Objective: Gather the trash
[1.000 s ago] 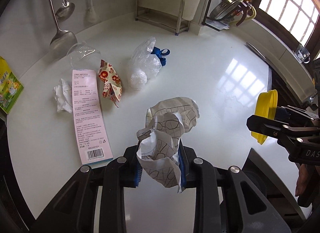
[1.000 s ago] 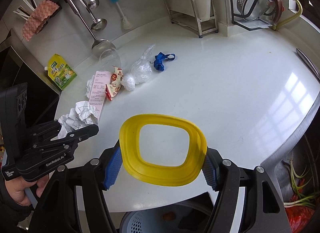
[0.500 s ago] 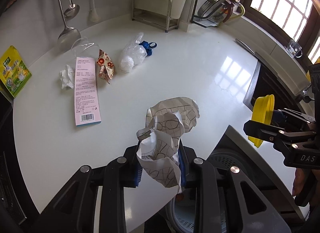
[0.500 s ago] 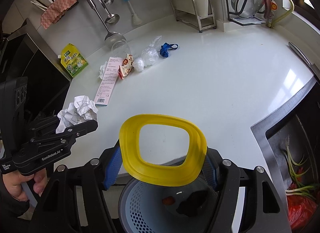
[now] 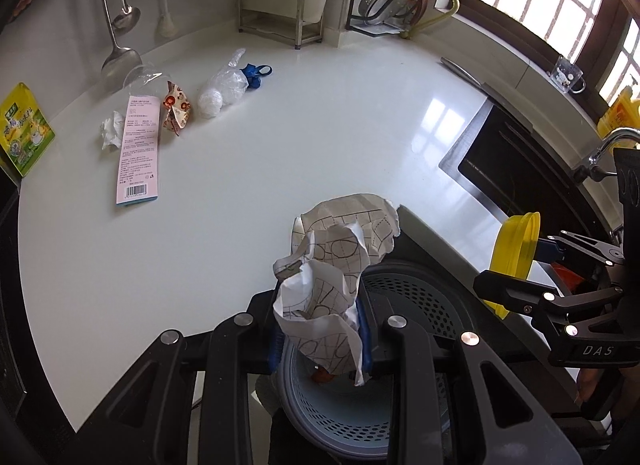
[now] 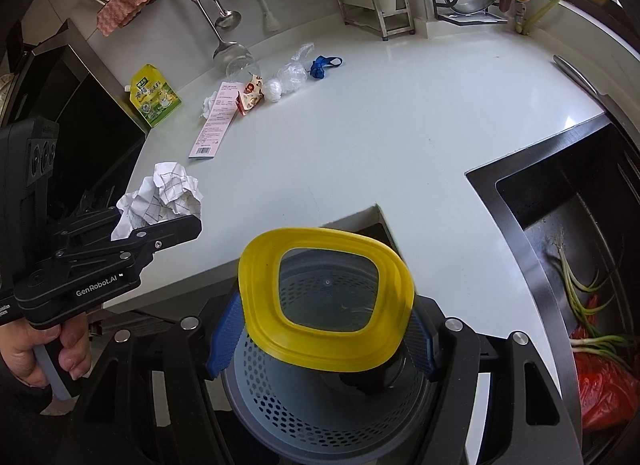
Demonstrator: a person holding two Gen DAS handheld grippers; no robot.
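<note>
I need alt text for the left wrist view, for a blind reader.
The left gripper holds a crumpled checked paper above a perforated grey bin. On the white counter lie a pink label and wrappers; the right gripper holds a yellow ring.

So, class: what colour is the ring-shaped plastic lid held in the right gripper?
Yellow ring-shaped plastic lid; clearest in the right wrist view.

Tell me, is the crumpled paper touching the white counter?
Apart. The right wrist view shows the crumpled paper held up in the left tool, clear of the counter.
</note>
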